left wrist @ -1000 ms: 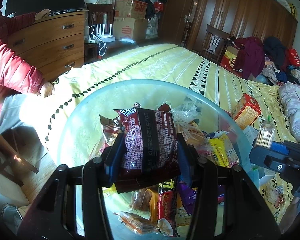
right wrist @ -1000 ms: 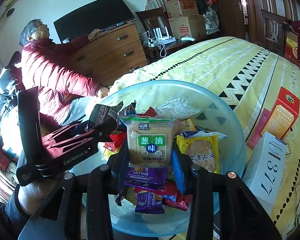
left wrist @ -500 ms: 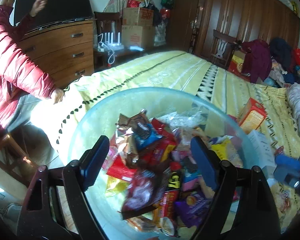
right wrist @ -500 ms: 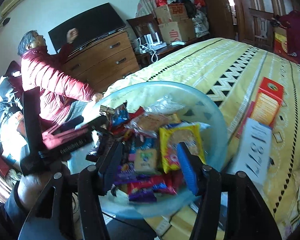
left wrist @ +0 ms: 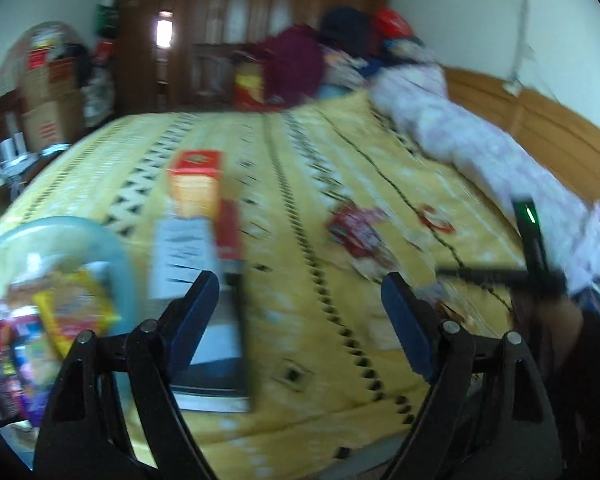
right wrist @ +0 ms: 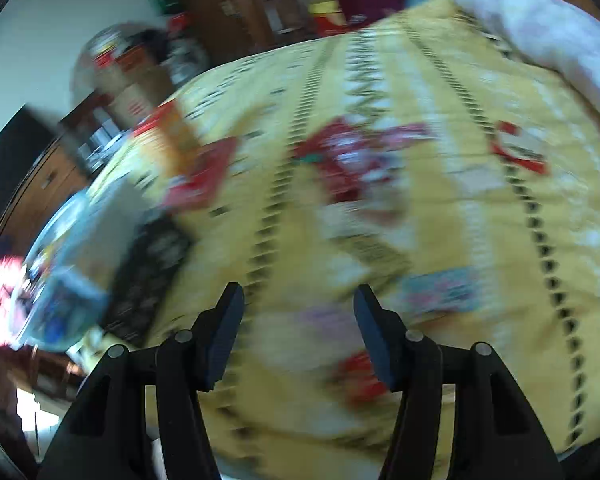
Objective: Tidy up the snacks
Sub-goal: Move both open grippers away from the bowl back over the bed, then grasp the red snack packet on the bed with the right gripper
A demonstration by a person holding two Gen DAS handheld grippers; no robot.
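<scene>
both views are smeared by motion, yet the left tongs (left wrist: pixel 298 304) and the right tongs (right wrist: pixel 298 316) plainly stand open with nothing between their pads, over the yellow patterned bed (left wrist: pixel 320 168). loose snack packets (right wrist: pixel 352 160) lie scattered on the bed, well apart from the pale blue bowl (left wrist: pixel 112 248) heaped with snacks at its left edge. an orange-and-red box (left wrist: pixel 196 184) and a white box (left wrist: pixel 180 256) lie just beside the bowl.

A bed (left wrist: pixel 300 184) with a yellow cover holds a blue bowl (left wrist: pixel 112 248) of snacks, an orange box (left wrist: pixel 196 184), loose red packets (left wrist: pixel 356 228) and a rolled quilt (left wrist: pixel 472 140).
</scene>
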